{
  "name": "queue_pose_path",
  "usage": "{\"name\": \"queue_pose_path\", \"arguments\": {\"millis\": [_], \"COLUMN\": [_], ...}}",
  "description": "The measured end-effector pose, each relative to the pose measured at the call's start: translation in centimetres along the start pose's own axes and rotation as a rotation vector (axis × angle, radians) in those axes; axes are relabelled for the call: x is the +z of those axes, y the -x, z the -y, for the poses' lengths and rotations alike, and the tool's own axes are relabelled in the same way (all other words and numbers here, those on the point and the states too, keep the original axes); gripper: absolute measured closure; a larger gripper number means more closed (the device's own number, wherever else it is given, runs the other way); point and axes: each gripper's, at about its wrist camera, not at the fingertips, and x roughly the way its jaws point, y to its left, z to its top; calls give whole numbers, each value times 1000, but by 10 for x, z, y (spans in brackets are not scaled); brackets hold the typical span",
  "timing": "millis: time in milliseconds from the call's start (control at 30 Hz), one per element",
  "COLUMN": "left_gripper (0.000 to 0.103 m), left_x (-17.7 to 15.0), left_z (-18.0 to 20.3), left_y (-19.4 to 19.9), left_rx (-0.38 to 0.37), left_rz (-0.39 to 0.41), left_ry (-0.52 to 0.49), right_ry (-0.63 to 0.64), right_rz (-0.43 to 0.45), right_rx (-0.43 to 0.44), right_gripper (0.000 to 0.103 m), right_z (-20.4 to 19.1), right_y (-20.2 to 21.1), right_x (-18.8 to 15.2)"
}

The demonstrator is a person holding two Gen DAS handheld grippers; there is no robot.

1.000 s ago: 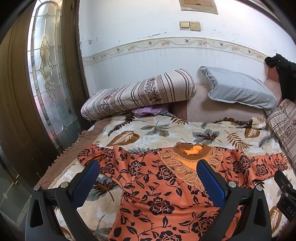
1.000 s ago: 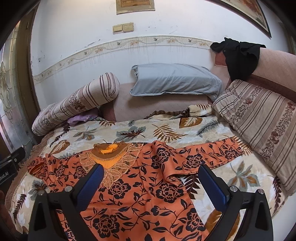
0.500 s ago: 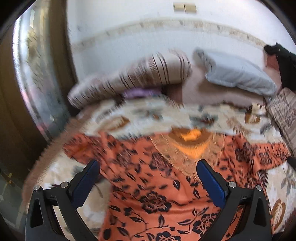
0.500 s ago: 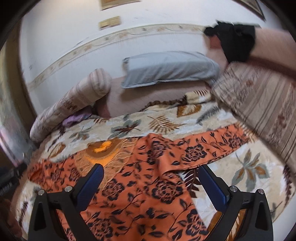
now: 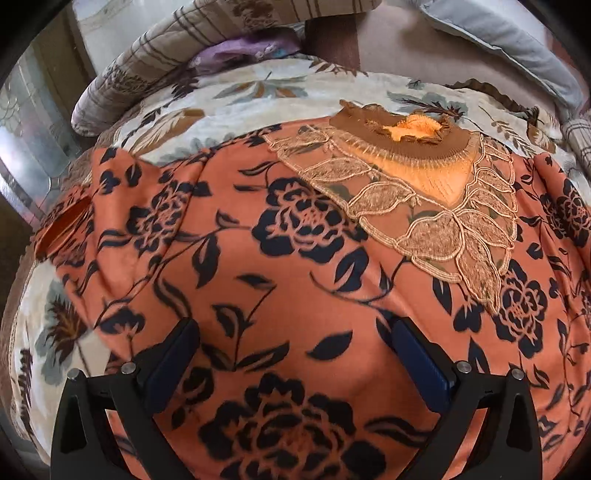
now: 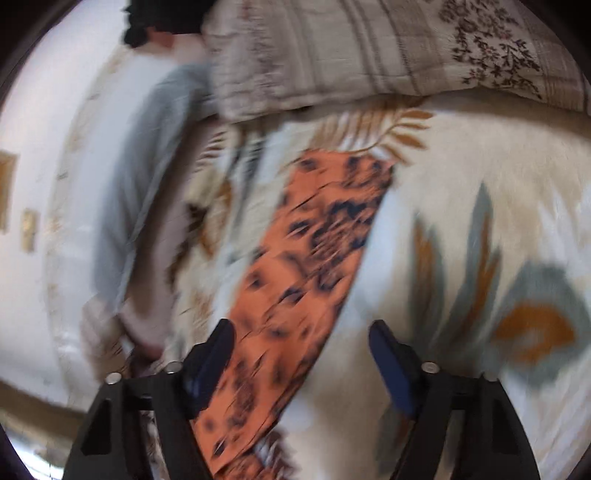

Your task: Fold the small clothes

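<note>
An orange top with black flowers [image 5: 295,258] lies spread flat on the leaf-print bedspread [image 5: 229,107]; its lace collar [image 5: 417,173] is at the upper right. My left gripper [image 5: 295,332] hangs close over the top's chest, open, with only flat cloth showing between the fingers. The right wrist view is blurred and rolled. There one orange sleeve [image 6: 317,240] runs slantwise up the bedspread [image 6: 480,177]. My right gripper [image 6: 301,328] is above the sleeve's near part with its jaws closing. The sleeve lies between the fingers, and the pads are clear of it.
A striped bolster [image 5: 177,48], a purple cloth [image 5: 243,48] and a grey pillow [image 5: 509,40] line the head of the bed. A glass door [image 5: 26,122] stands at the left. A striped cushion [image 6: 369,48], a grey pillow [image 6: 147,155] and a black garment [image 6: 162,18] border the sleeve side.
Both grippers have dropped close to the top. The right one has swung over to the sleeve and rolled, and its jaws have narrowed. The left one now looks steeply down at the chest.
</note>
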Motion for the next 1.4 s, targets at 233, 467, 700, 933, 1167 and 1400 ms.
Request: {"name": "queue_pose_path", "arguments": {"millis": [233,467,700,933,1167,1400], "left_gripper": [0,0,0,0,0,0], "left_x": [-1,1,9,18,22,21], "left_z": [3,0,-22,-68,-133,-149], "left_y": [-3,-5,20,58,74,78], "left_rx": [-21,-29,-11,160,254,81], "left_rz": [6,-4,48,210,259,276], "left_ry": [32,21,51,86,232,298], "right_ry": [43,131,420,583,546,633], "right_rz": [75,152,97,-159,-487,-442], "right_rx": [-71,15,344,567,588,510], "right_gripper": [74,95,95,95,86,17], "right_z": [-9,-39,-168,-255,-266,-252], "right_y": [-42,-23,33,15,-52,-26], "right_x": [37,30,-59,-197,-323,-335]}}
